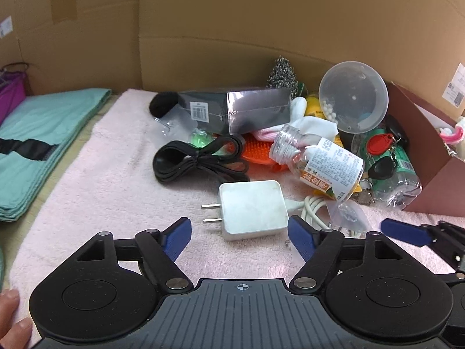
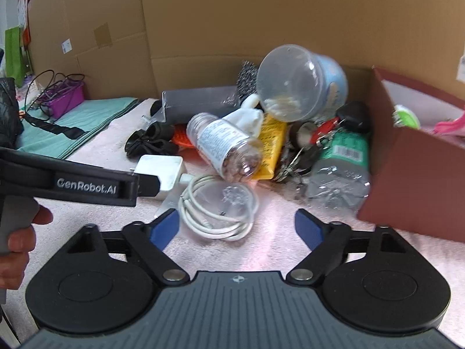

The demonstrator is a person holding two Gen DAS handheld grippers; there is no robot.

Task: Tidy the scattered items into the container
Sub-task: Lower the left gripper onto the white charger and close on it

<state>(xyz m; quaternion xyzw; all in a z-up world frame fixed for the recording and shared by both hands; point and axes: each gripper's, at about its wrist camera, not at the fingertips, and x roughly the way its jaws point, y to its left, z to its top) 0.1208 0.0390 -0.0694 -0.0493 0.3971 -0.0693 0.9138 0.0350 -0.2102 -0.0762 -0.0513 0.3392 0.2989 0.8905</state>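
A white plug charger (image 1: 251, 210) lies on the pink towel (image 1: 101, 189), right between the blue pads of my open left gripper (image 1: 239, 234); the pads are not pressing on it. Its white cable (image 2: 215, 212) is coiled in front of my open right gripper (image 2: 237, 221), partly between the fingers. Behind them is a heap: a clear pill bottle (image 1: 325, 165) on its side, a black cable (image 1: 197, 163), a grey box (image 1: 241, 110), a clear tub (image 2: 299, 84) and a green-labelled bottle (image 2: 340, 168). The maroon cardboard box (image 2: 407, 174) stands open at the right.
A brown cardboard wall (image 1: 232, 29) closes off the back. Folded teal cloth (image 1: 43, 145) lies to the left of the towel, with a purple basket (image 2: 66, 99) of cords behind it. A person's hand (image 2: 20, 241) holds the left gripper's handle.
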